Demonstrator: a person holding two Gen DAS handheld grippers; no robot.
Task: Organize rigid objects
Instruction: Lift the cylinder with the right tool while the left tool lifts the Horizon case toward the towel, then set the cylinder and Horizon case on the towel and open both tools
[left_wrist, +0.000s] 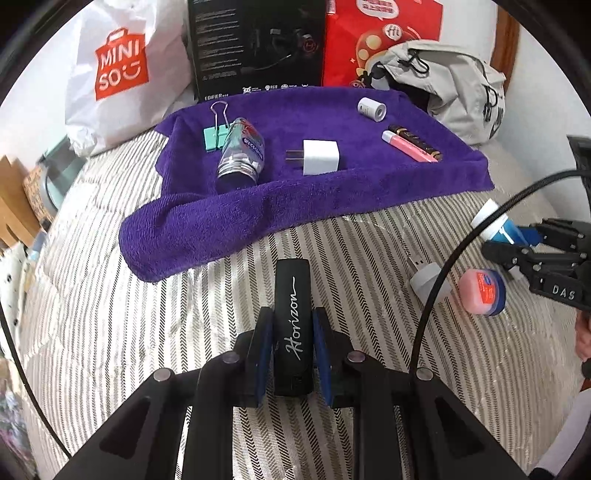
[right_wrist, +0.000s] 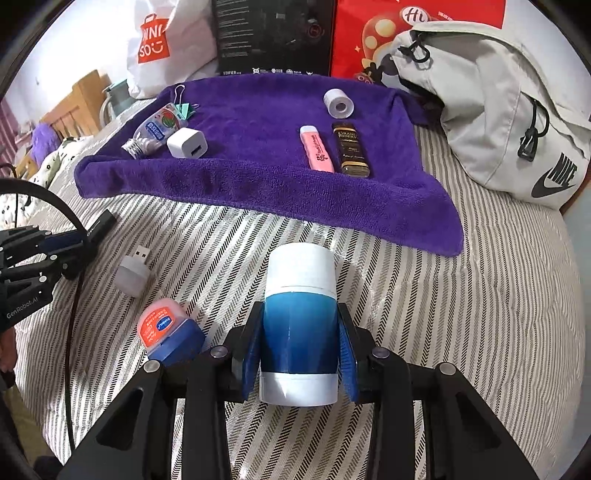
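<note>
Two claws clamped: left claw on black stick; right claw on blue-white tube.

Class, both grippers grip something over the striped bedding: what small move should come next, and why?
Probably carry the black Horizon stick, clamped in the left gripper, forward onto the purple towel. Six small items already lie there, with bare cloth near its front edge. The right gripper grips a blue-and-white tube.

At the bed's far edge stand a white Miniso bag, a black Edifier box and a red carton; a grey Nike backpack slumps at the far right corner.
</note>
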